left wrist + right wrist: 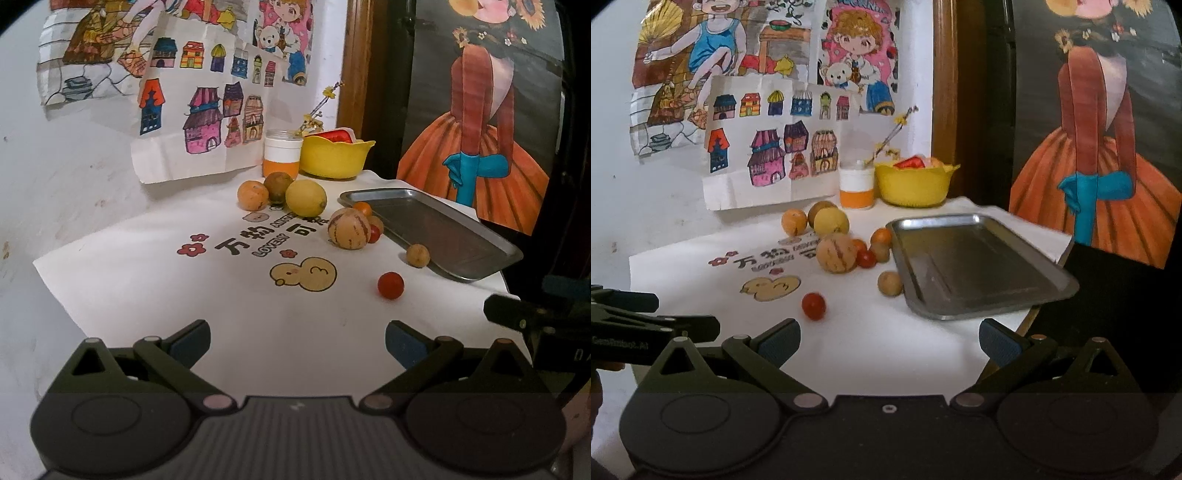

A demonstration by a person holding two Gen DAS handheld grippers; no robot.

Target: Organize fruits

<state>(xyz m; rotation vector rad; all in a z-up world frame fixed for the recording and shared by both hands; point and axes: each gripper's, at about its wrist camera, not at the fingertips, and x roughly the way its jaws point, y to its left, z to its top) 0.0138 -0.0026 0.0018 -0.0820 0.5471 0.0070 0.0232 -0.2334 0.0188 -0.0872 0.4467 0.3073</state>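
empty steel tray [979, 266] beside scattered fruits [836, 254], wide-spread right gripper [888, 341] below

tray [979, 273]: bare metal, dull sheen, smooth
bowl [912, 186]: yellow plastic, glossy
counter [871, 343]: covered by white cloth, matt, printed
wall drawings [768, 144]: paper, creased, matt
door frame [943, 74]: brown wood, varnished look
red tomato [813, 305]: smooth, shiny skin
striped melon [836, 254]: smooth, matt
left tongs [297, 341]: black matt plastic, blue pads [188, 345]
right tongs [889, 341]: looked the same
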